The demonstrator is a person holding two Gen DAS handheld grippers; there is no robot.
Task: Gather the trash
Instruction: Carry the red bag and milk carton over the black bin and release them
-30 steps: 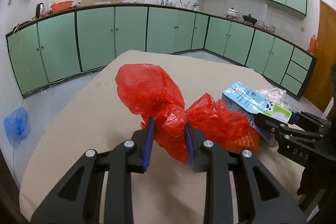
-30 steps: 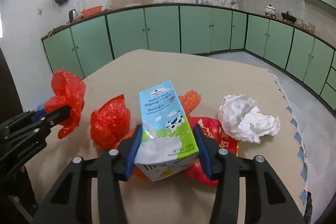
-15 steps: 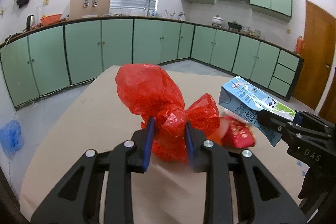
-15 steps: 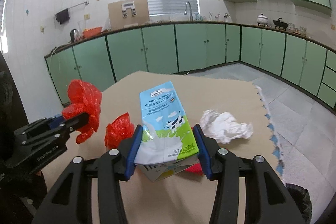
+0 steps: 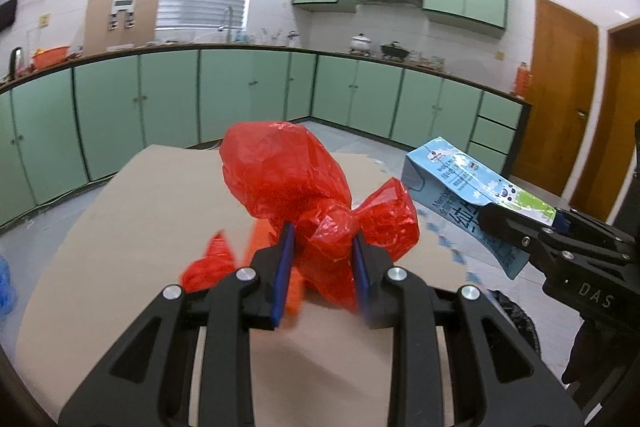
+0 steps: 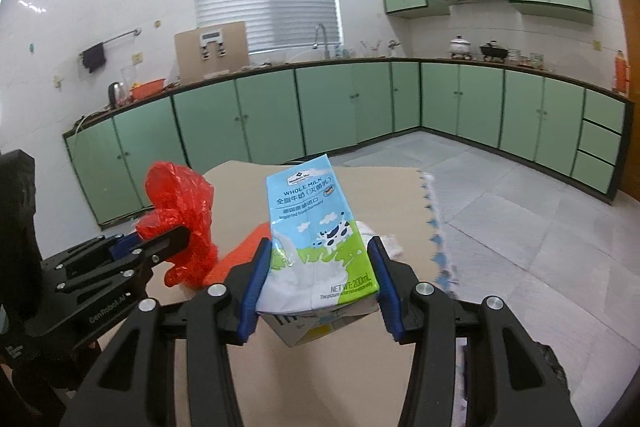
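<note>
My left gripper (image 5: 322, 243) is shut on a crumpled red plastic bag (image 5: 288, 175) and holds it above the beige table (image 5: 140, 227). The bag also shows in the right wrist view (image 6: 180, 211). My right gripper (image 6: 318, 259) is shut on a blue and green milk carton (image 6: 316, 227), lifted off the table; the carton shows at the right of the left wrist view (image 5: 460, 187). More red and orange trash (image 5: 208, 263) lies on the table below the bag. An orange piece (image 6: 240, 255) lies behind the carton.
A black bin bag (image 5: 516, 319) sits low beyond the table's right edge, also at the right wrist view's lower right (image 6: 556, 371). Green cabinets (image 5: 160, 107) line the walls. A blue bag (image 5: 6, 287) lies on the floor at left.
Both grippers have risen and swung to the right with the red bag and the milk carton. The trash left on the table has dropped lower in view; the white paper is mostly hidden.
</note>
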